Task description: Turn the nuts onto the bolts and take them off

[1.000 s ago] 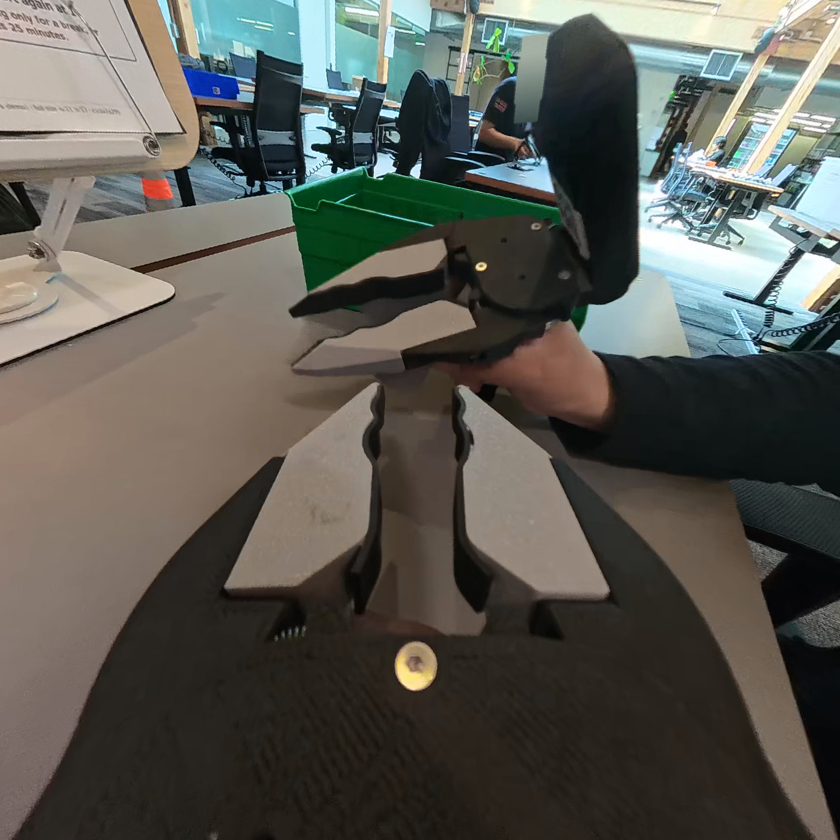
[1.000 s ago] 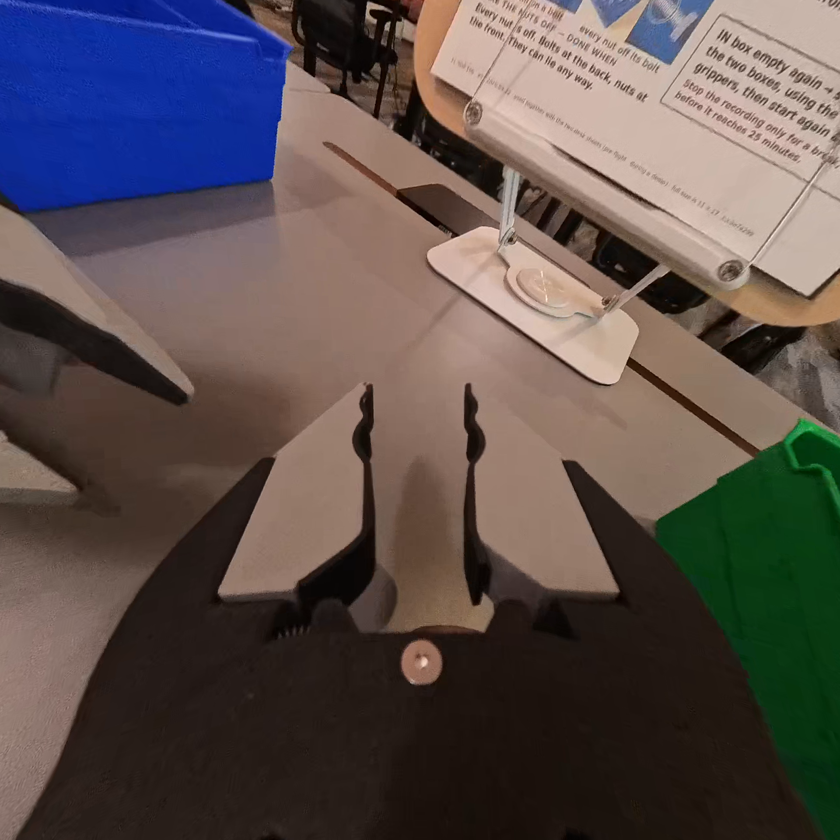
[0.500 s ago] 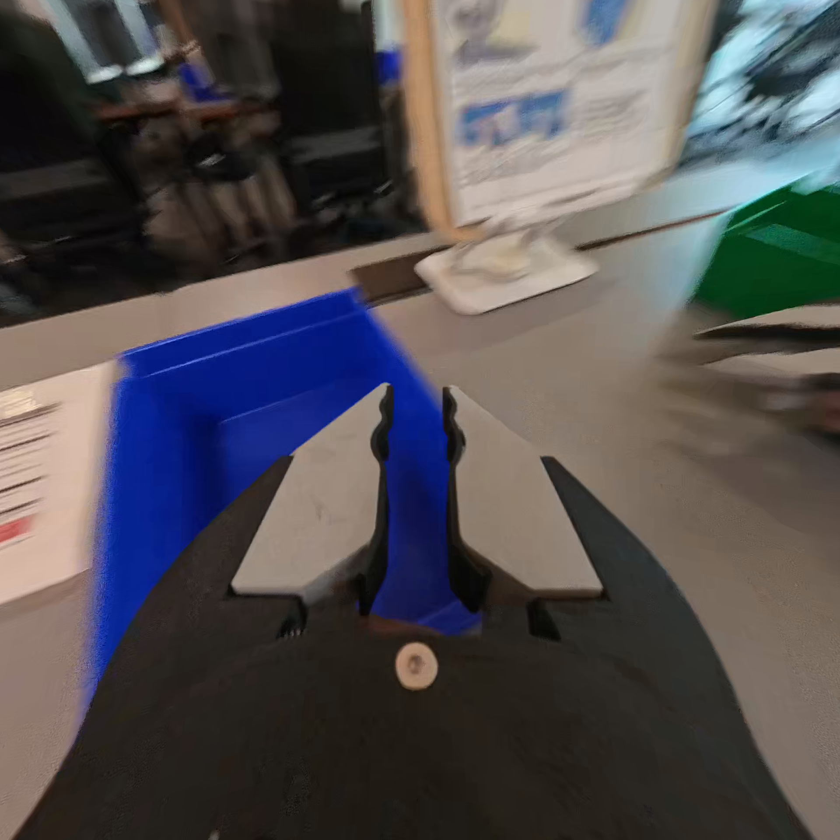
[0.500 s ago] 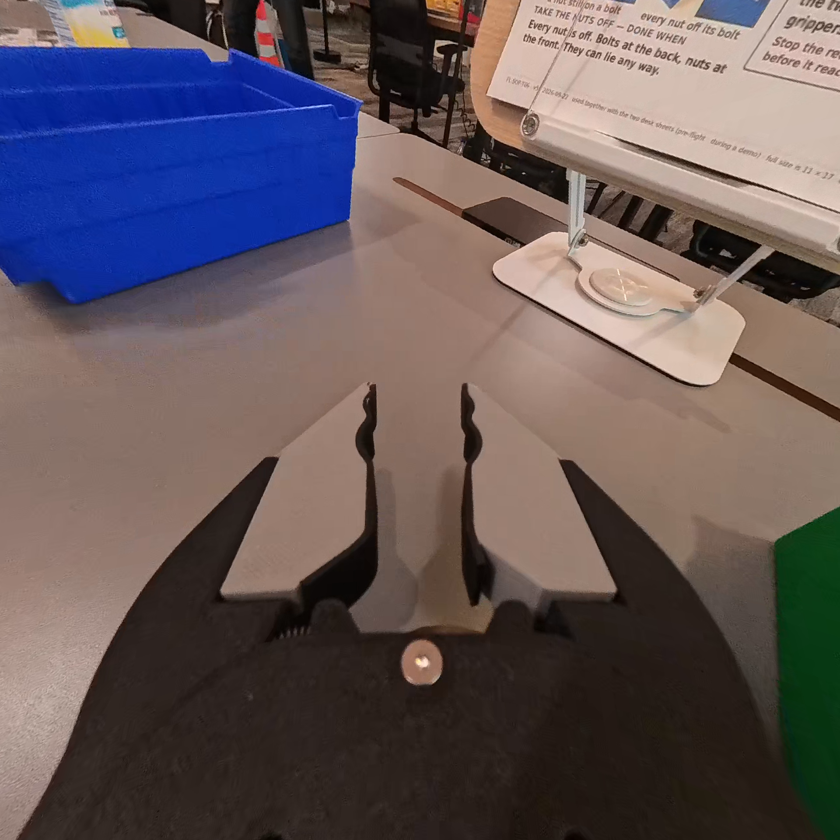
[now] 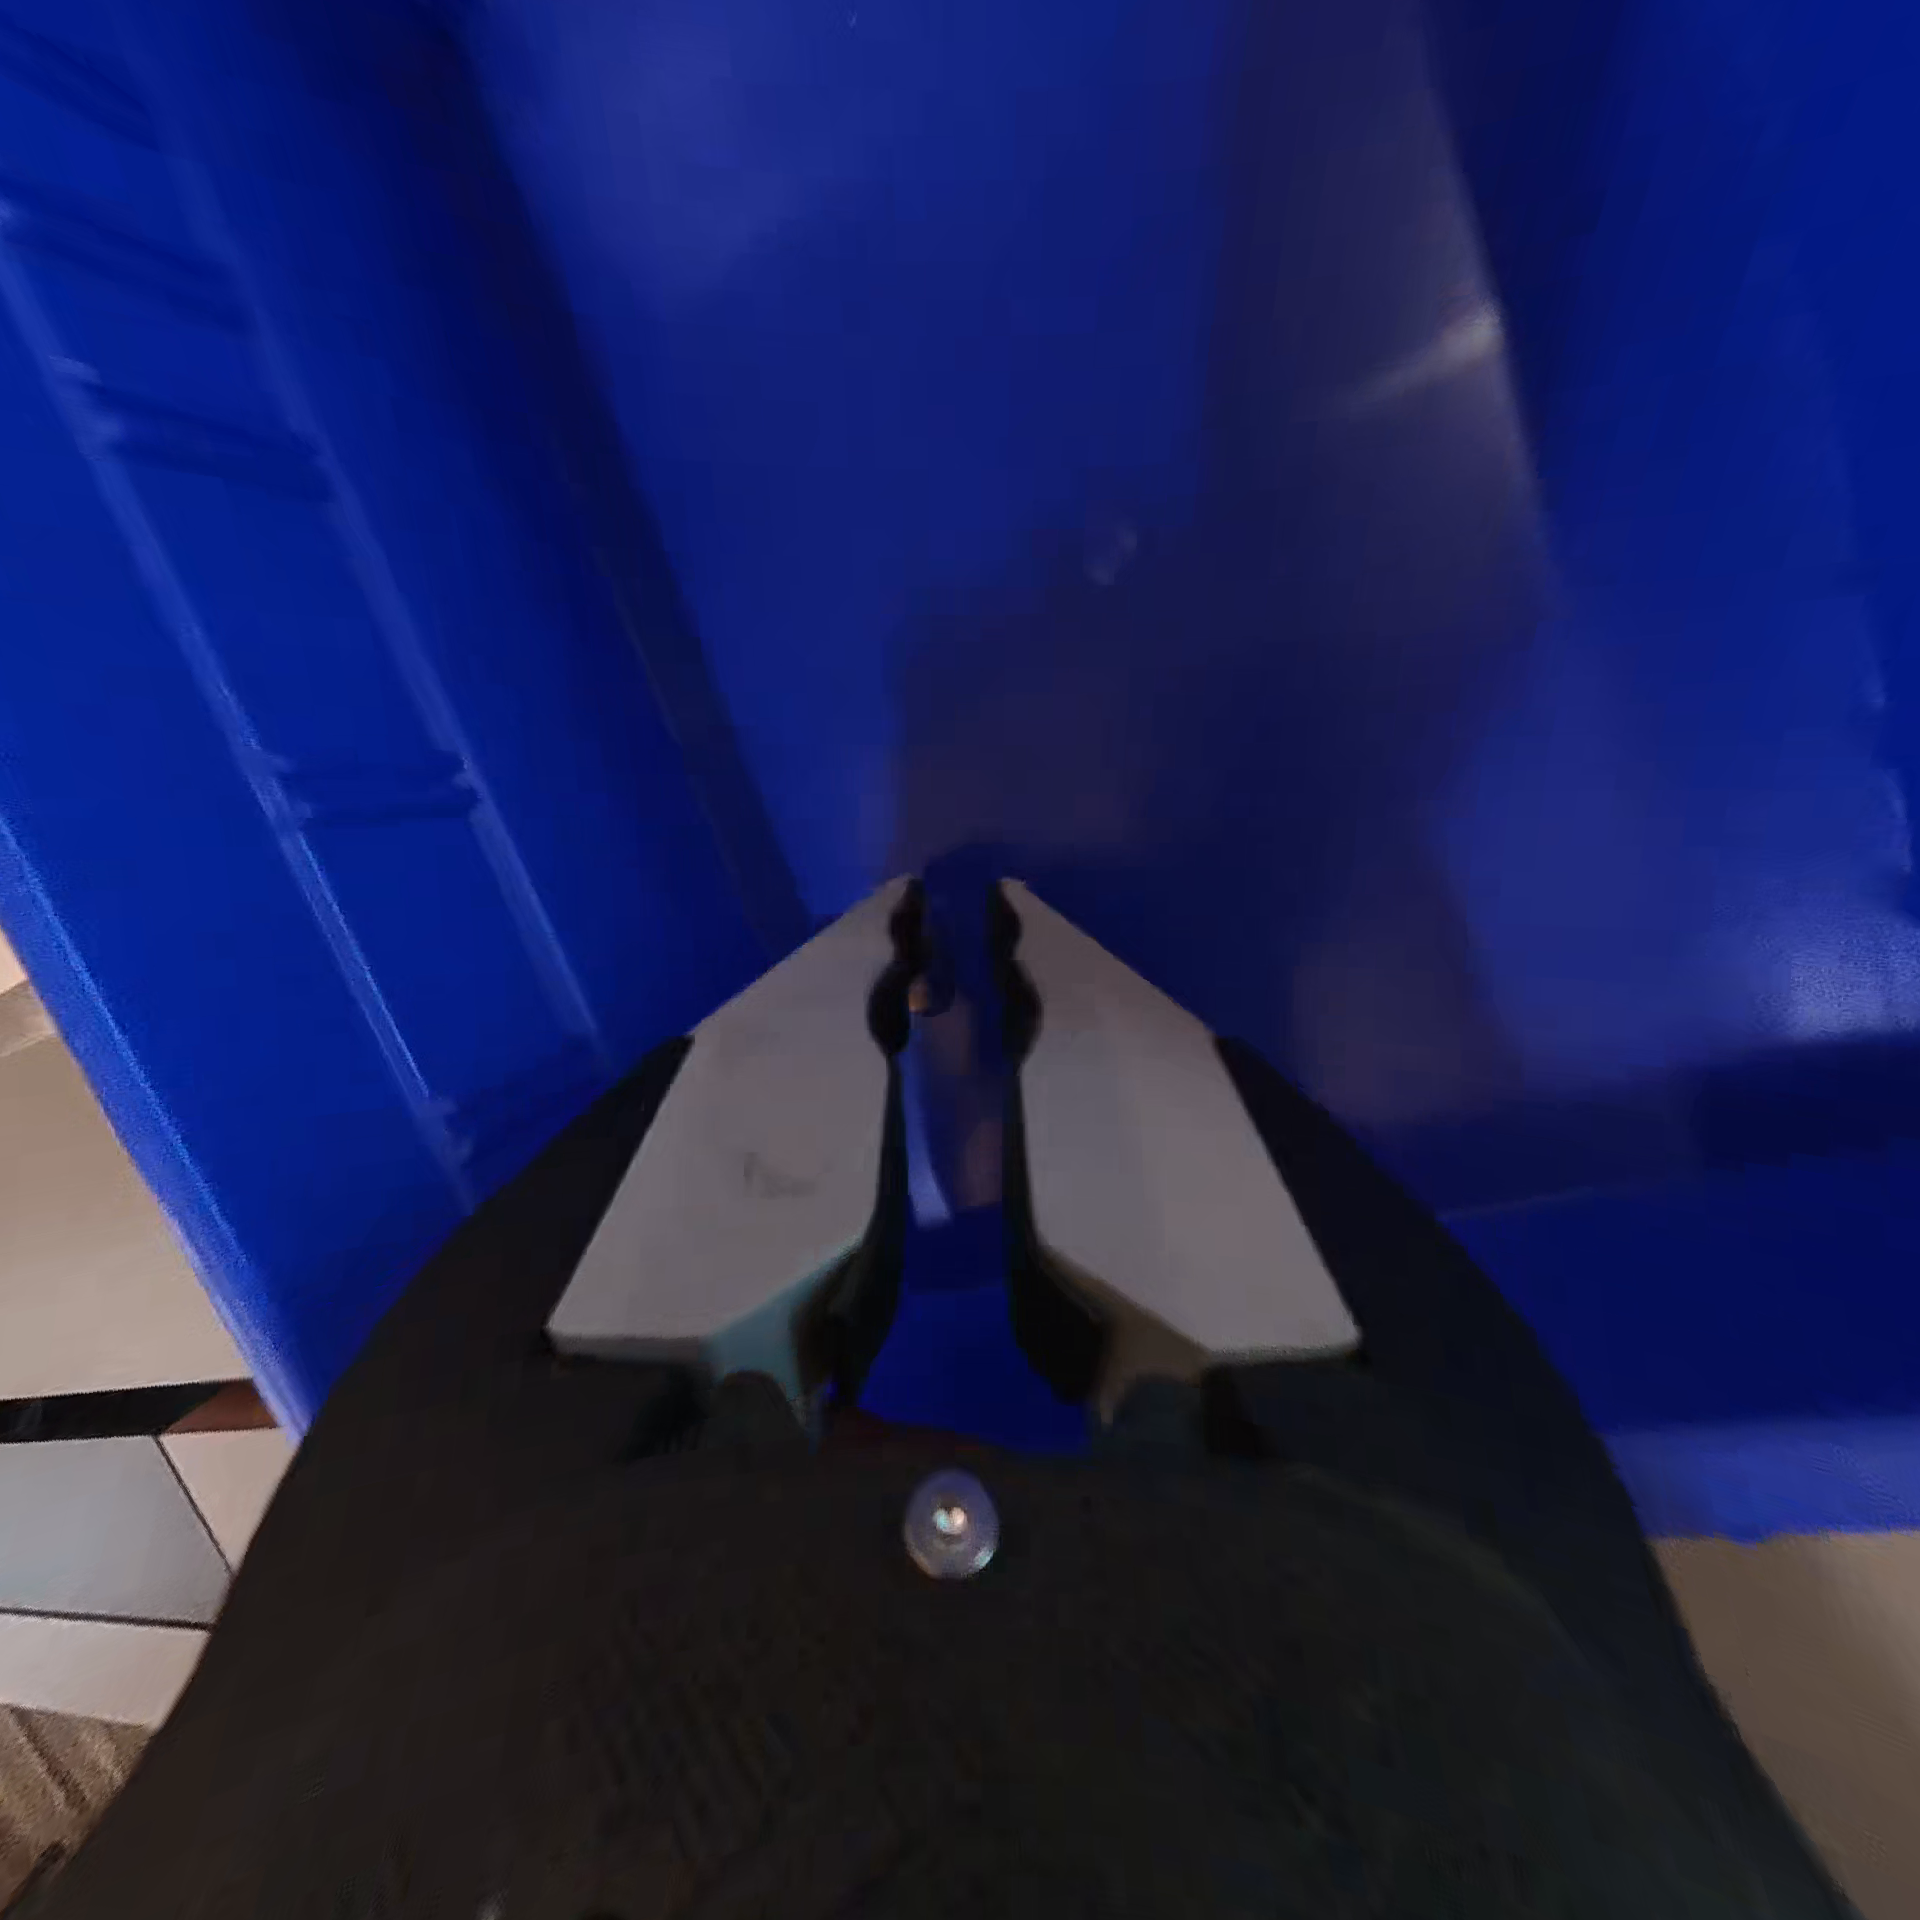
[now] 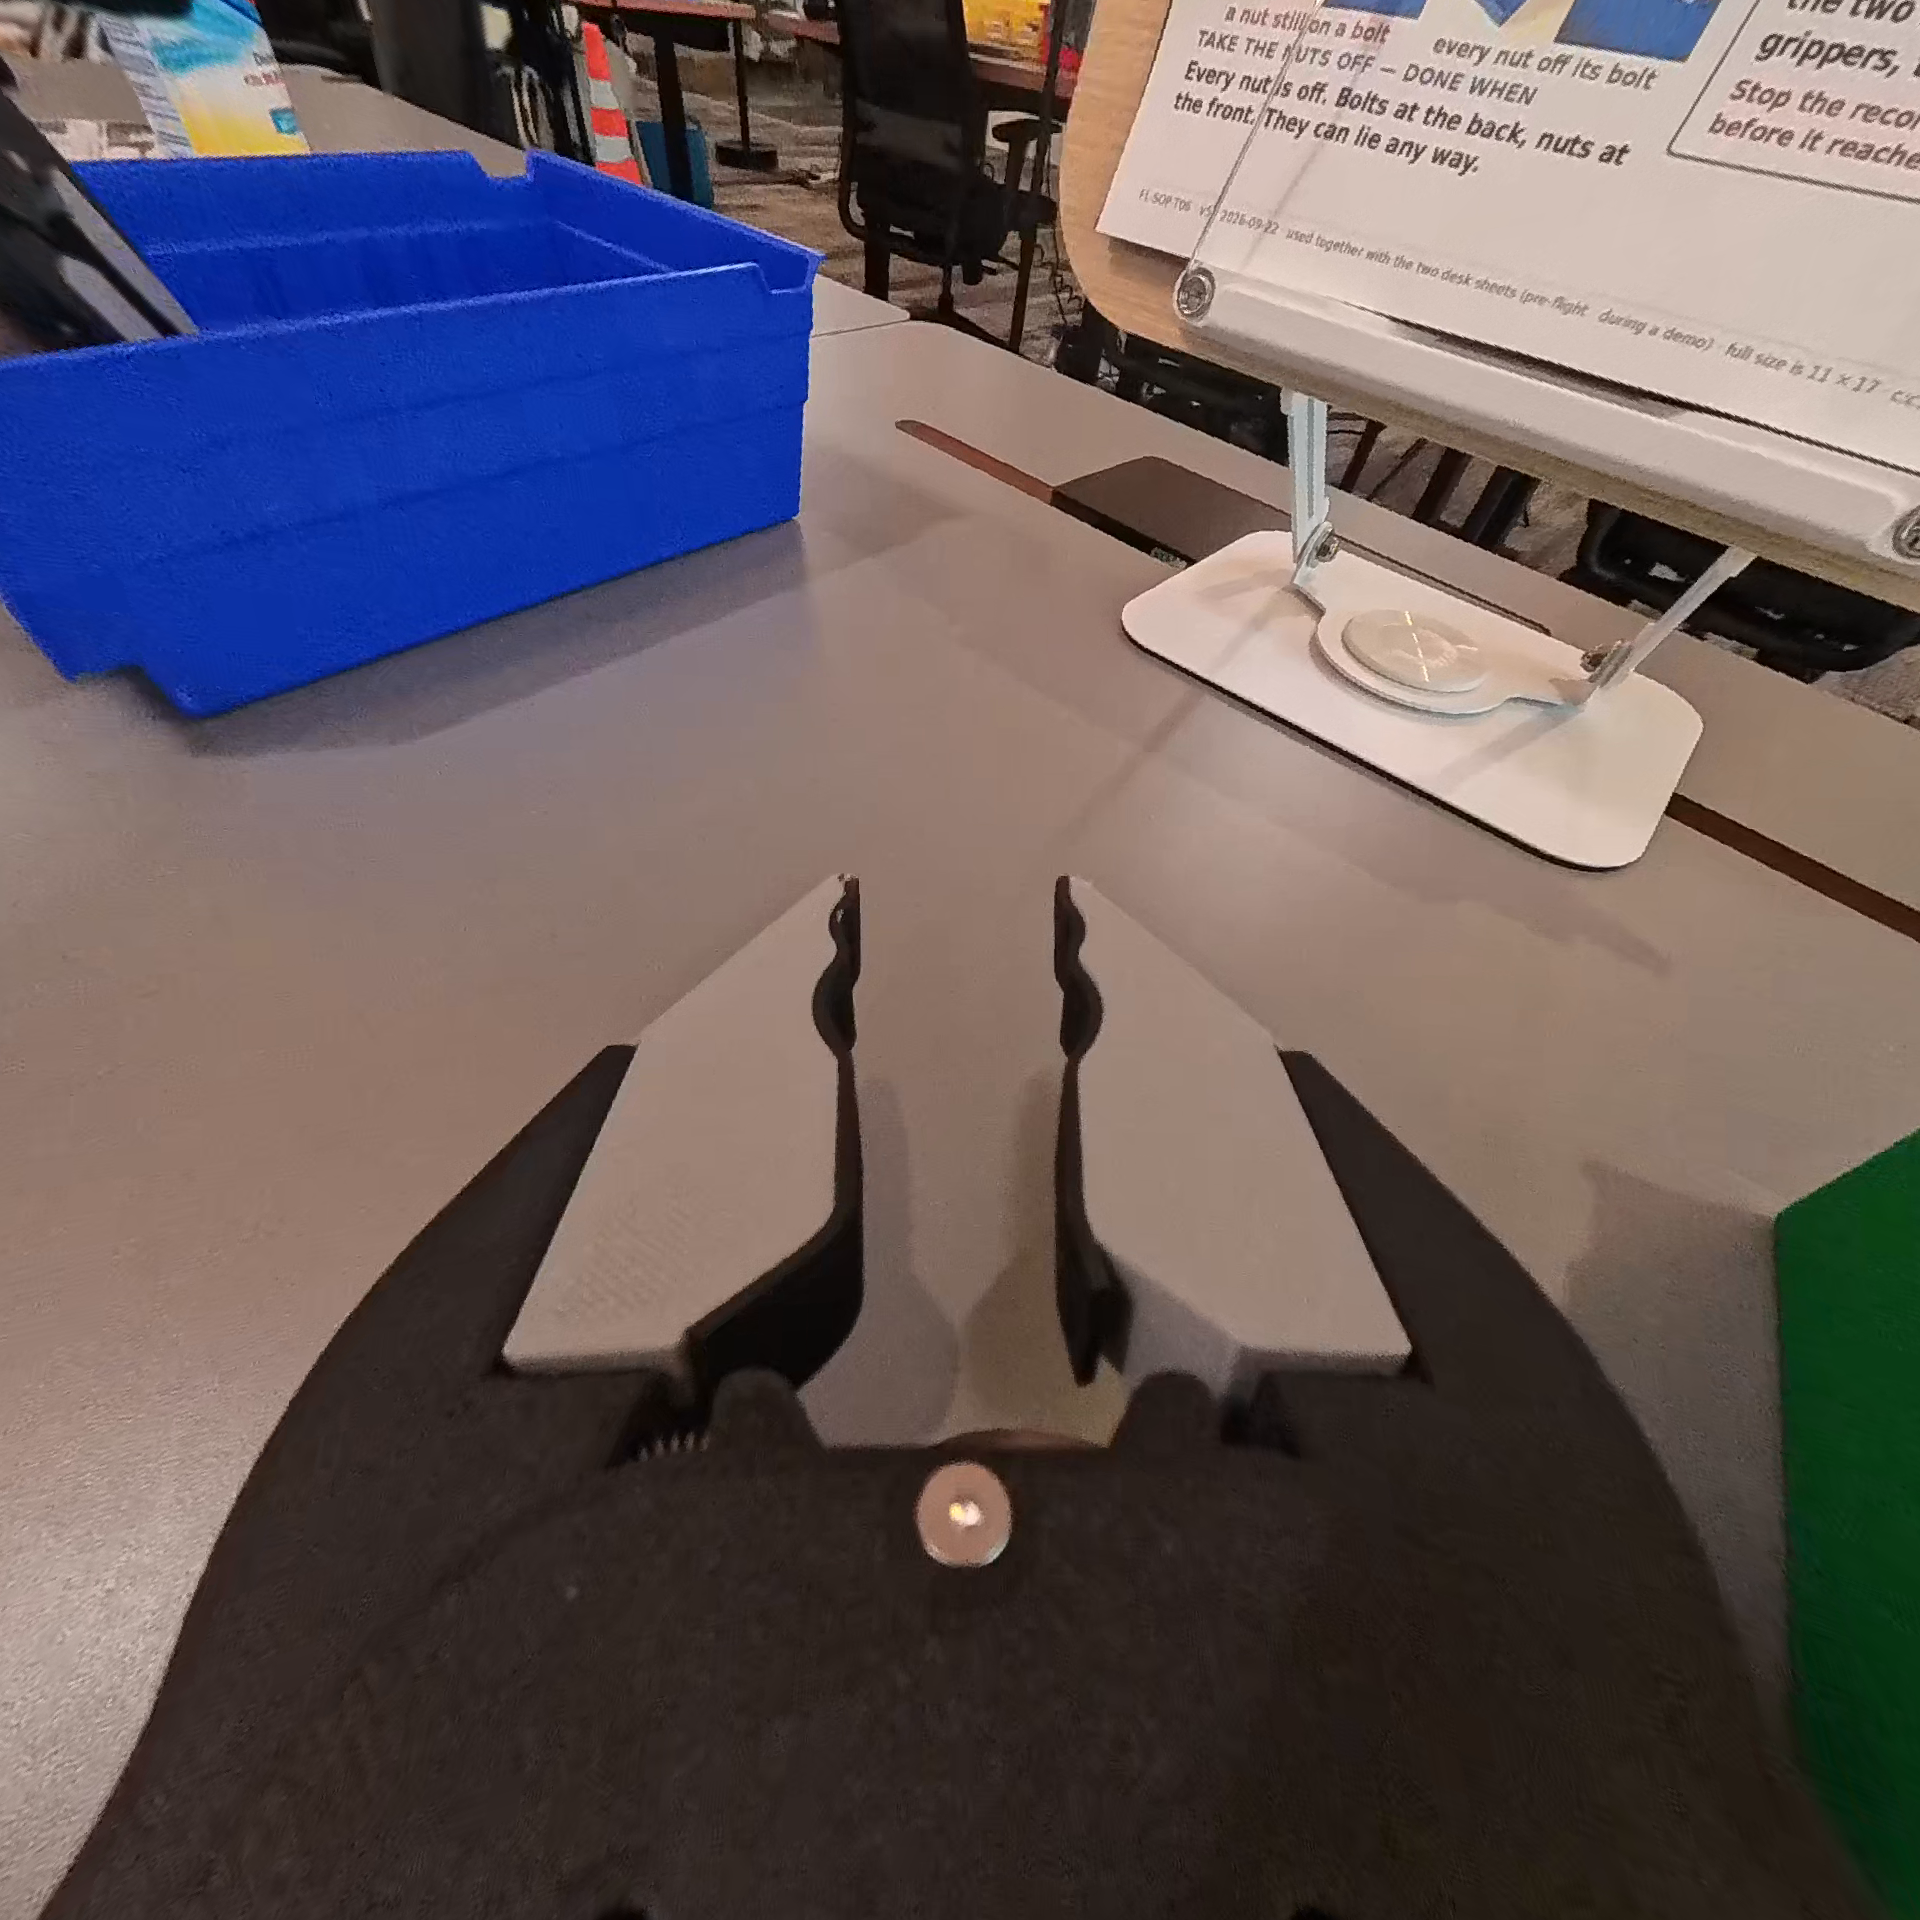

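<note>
Left gripper (image 5: pixel 951 894) narrow gap, dipping into blue bin (image 5: pixel 1039 416); right gripper (image 6: pixel 956 883) wide, empty over bench (image 6: pixel 520 883). Nuts, bolts unseen (blur); likely small, hard, slippery: grip bolt shank.

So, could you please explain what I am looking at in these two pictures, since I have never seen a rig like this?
There is no robot arm here. A person holds a hand-held gripper in each hand, and each gripper carries a wide-angle camera looking forward along its two grey fingers.

The left wrist view shows the left gripper reaching down into a blue bin. Its fingers stand slightly apart. The picture is blurred, so I cannot tell whether a nut or bolt lies between them.

The right wrist view shows the right gripper hovering over the grey table, open and holding nothing. On the table stand the same blue bin at the left, a white stand carrying an instruction sheet at the right, and the edge of a green bin. No nuts or bolts are clearly visible.
</note>
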A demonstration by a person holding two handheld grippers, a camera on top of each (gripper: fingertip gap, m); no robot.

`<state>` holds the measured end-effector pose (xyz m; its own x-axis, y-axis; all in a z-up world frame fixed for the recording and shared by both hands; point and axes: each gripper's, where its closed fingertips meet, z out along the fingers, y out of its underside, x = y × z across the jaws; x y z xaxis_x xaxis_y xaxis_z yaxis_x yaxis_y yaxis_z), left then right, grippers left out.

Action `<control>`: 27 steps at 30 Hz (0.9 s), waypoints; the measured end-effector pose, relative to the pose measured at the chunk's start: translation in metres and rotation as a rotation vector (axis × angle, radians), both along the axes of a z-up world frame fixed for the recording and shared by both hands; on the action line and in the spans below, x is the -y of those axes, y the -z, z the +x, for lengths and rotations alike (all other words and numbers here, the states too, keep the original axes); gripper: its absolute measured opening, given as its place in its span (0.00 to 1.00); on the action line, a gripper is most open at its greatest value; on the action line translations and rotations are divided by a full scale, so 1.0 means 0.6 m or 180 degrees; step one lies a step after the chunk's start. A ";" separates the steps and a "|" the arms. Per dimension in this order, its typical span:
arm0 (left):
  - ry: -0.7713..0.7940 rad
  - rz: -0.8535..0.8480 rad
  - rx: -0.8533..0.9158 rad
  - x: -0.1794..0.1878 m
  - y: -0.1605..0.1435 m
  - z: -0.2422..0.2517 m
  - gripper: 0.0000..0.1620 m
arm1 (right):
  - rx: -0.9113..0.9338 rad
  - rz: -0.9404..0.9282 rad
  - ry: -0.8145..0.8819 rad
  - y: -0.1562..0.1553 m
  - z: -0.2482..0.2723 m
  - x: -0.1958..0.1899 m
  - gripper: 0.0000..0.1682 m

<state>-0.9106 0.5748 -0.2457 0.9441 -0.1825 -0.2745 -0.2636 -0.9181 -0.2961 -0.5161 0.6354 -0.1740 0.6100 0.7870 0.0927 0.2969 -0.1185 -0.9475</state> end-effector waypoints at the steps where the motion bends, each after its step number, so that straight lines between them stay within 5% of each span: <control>1: 0.0000 0.0000 0.0005 -0.002 0.001 0.001 0.04 | -0.0012 -0.0002 -0.0008 -0.001 -0.001 0.000 0.20; 8: 0.0192 -0.0074 -0.0328 0.009 0.002 -0.011 0.00 | 0.0039 0.0048 -0.0117 -0.001 -0.016 0.012 0.20; 22: 0.0352 0.0502 -0.0059 0.006 -0.069 0.037 0.00 | -0.0035 -0.0065 -0.0124 0.005 -0.014 0.013 0.20; 27: 0.0342 0.0301 0.0023 0.026 -0.062 0.037 0.11 | -0.0033 -0.0095 -0.0120 0.010 -0.013 0.011 0.20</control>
